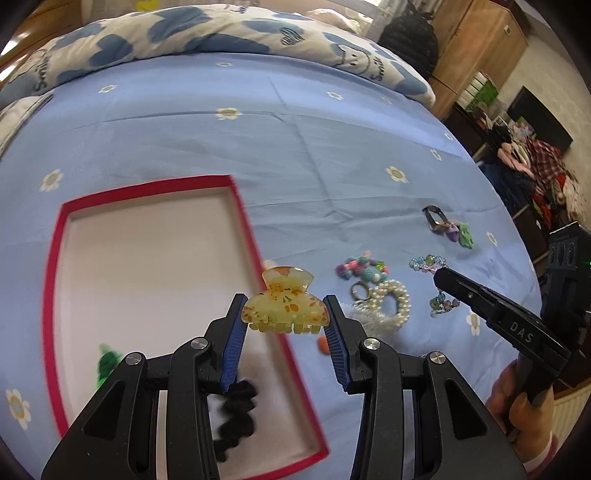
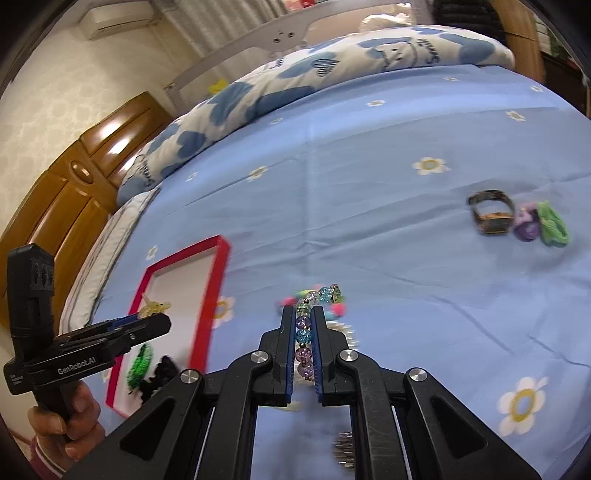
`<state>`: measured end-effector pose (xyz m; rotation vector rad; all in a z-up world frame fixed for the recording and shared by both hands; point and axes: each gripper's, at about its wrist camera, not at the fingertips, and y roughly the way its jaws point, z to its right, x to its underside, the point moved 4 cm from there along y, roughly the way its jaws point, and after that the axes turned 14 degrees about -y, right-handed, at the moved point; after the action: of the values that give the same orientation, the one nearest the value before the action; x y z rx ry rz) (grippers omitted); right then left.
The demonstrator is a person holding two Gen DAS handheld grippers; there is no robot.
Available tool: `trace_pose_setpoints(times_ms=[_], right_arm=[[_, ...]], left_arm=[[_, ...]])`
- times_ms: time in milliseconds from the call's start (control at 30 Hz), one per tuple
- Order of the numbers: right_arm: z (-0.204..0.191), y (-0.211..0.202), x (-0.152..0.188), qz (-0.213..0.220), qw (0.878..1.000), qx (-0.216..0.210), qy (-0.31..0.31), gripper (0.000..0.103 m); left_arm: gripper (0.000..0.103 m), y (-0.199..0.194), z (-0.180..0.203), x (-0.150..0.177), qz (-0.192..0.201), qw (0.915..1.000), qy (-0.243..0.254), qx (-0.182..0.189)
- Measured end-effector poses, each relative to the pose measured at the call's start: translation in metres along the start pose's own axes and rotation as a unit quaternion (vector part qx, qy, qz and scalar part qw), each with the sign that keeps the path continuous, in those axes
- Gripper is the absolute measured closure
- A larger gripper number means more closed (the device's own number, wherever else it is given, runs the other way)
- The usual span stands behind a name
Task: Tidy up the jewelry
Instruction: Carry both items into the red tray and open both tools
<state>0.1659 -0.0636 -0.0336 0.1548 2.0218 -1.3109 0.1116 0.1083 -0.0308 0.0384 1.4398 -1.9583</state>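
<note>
My left gripper (image 1: 287,304) is shut on a yellow flowered hair claw (image 1: 285,302) and holds it above the right rim of the red-edged white tray (image 1: 240,206). A black scrunchie (image 1: 236,417) and a green item (image 1: 105,363) lie in the tray. My right gripper (image 2: 303,314) is shut on a bracelet of glass beads (image 2: 306,334) above the blue sheet; it also shows in the left wrist view (image 1: 443,277). The left gripper (image 2: 155,321) with the claw hangs over the tray (image 2: 218,280) in the right wrist view.
On the sheet lie a pearl bracelet (image 1: 391,301), a colourful bead cluster (image 1: 362,267), a ring (image 1: 358,290), a watch (image 2: 493,218) and purple and green pieces (image 2: 543,225). A folded duvet (image 1: 207,33) lies at the bed's far end.
</note>
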Motion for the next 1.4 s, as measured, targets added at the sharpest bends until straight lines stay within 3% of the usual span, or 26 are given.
trace_pose_setpoints(times_ms=[700, 1100, 1400], right_arm=[[-0.107, 0.033, -0.008, -0.008, 0.996, -0.069, -0.058, 0.096], [-0.153, 0.078, -0.006, -0.033, 0.991, -0.095, -0.085, 0.095], [-0.16, 0.109, 0.007, -0.074, 0.989, -0.094, -0.091, 0.095]], left_arm=[[0.064, -0.033, -0.098, 0.002, 0.033, 0.9953, -0.083, -0.038], [0.064, -0.012, -0.13, -0.008, 0.026, 0.9929, -0.096, -0.066], [0.064, 0.009, -0.143, -0.002, 0.0, 0.9921, -0.101, -0.075]])
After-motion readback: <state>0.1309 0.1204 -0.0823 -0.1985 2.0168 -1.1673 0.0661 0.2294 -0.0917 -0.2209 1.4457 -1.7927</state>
